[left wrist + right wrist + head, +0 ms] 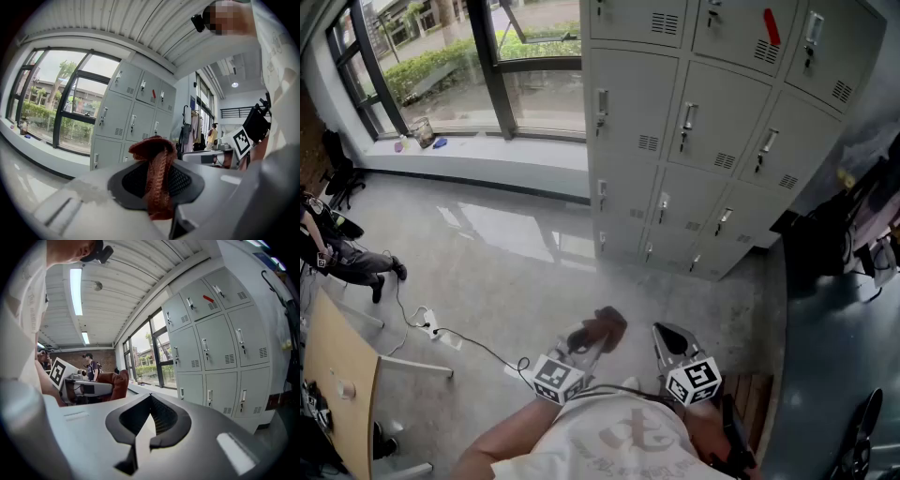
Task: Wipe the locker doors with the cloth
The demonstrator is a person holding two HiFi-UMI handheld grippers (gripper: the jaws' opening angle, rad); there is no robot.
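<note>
Glossy grey concrete floor [516,272] meets tall dark-framed windows [441,56]. A pale wooden desk [337,375] stands at its left edge. A long ceiling tube light [76,291] glows.

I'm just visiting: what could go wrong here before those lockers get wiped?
The cloth is bunched in the left gripper, with only a narrow fold clamped between its jaws; pressing while wiping might pull it loose. The protruding handles on the lockers could snag it. The cable and power strip on the floor to the left look like a trip hazard.
</note>
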